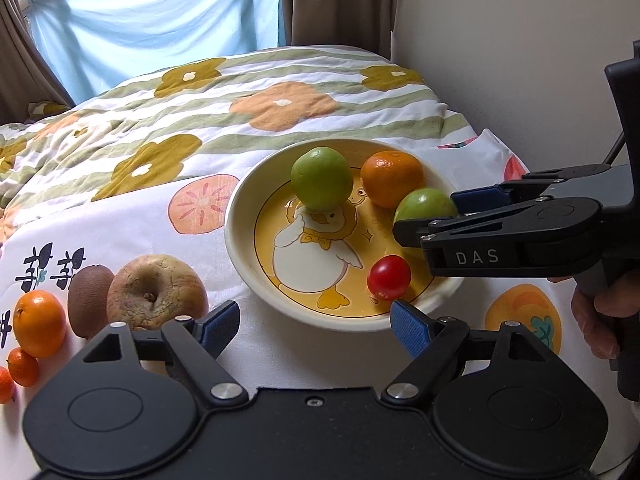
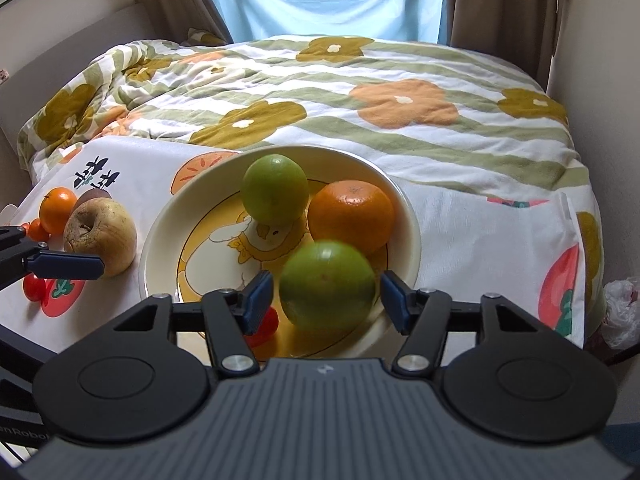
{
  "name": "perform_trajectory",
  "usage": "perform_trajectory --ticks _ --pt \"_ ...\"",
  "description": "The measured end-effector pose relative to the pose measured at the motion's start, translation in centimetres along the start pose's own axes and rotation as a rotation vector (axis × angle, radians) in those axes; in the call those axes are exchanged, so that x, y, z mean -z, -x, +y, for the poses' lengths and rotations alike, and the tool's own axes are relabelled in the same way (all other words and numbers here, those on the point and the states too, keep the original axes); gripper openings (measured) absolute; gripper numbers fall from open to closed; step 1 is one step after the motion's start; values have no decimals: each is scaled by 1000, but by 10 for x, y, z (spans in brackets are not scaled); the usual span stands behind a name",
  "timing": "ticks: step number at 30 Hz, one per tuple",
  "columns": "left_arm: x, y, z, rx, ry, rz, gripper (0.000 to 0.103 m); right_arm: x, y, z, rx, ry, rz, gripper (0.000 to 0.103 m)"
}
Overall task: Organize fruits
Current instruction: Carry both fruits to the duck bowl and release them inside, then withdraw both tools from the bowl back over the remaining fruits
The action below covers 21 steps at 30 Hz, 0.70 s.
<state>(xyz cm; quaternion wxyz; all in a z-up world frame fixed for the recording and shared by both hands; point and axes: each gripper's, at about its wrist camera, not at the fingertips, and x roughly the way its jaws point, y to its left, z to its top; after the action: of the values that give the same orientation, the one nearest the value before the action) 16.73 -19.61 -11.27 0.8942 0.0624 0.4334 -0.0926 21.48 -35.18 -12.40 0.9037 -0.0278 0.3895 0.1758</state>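
Where tool fingers cross, half-hidden tomato [image 2: 267,326].

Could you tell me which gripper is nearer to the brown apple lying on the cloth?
Left. The left gripper hangs open right beside the brown apple; the right gripper is over the plate.

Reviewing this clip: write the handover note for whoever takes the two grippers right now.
Left gripper: open, empty, near the plate's front rim.
Right gripper: open, pads clear of the near green fruit, which sits in the plate.
Done, in plate: two green fruits, one orange, one cherry tomato.
Left, on the cloth: brown apple, kiwi, orange, small orange fruits, small red tomato.
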Motion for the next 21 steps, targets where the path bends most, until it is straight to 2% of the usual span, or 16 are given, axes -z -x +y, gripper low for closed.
perform_trajectory --ticks 1,4,7,15,21 --pt "0 1 0 -3 2 0 86 0 4 2 18 15 -26 103" --pt "2 4 1 -13 14 -1 87 1 13 5 53 37 -83 103" --pt "3 9 1 -21 28 -8 88 1 15 3 61 27 -65 103" --pt "7 32 -2 -60 54 -47 90 3 43 6 63 -5 -90 103" --pt "14 54 -1 -93 74 -83 98 4 62 6 54 -39 -87 103"
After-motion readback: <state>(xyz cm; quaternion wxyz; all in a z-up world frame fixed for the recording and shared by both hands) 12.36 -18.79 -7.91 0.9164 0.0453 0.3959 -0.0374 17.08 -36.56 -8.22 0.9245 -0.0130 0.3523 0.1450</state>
